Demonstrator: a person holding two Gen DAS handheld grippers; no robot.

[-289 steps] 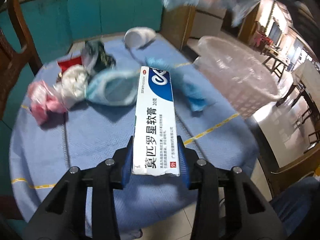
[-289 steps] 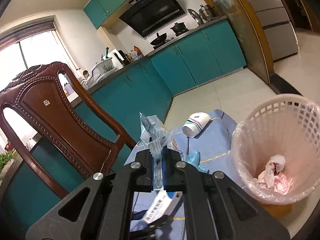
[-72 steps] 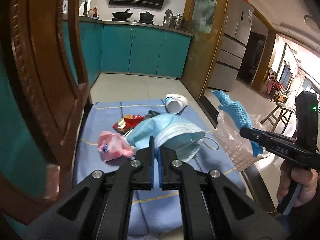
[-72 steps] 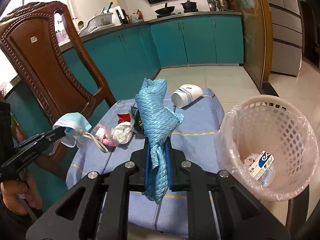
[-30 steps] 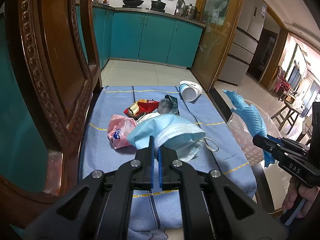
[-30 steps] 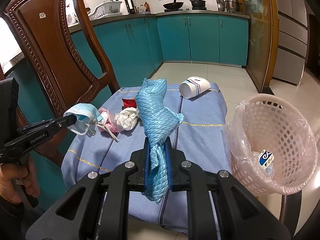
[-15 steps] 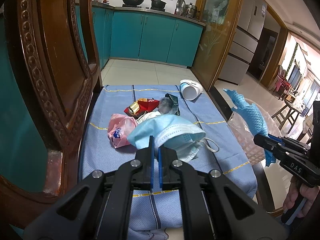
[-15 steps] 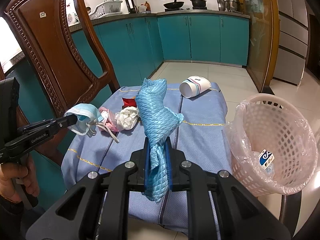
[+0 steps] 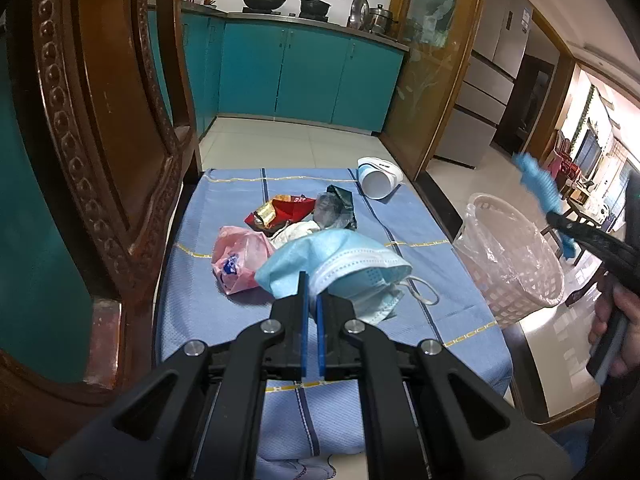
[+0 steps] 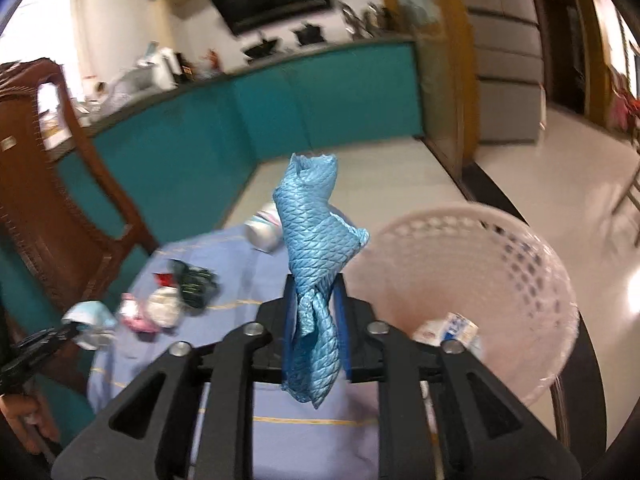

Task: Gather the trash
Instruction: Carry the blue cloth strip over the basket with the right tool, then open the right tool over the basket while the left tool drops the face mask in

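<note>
My left gripper is shut on a light blue face mask and holds it above the blue tablecloth. My right gripper is shut on a crumpled blue cloth, close to the rim of the white mesh waste basket; it also shows in the left wrist view above the basket. On the table lie a pink bag, a red wrapper, a dark wrapper, a white wad and a tipped paper cup.
A carved wooden chair back stands close on the left of the table. Teal kitchen cabinets line the far wall. The basket holds a small white and blue box.
My right gripper has swung right and up with the blue cloth, now over the basket side; its view is blurred. My left gripper has held still with the mask.
</note>
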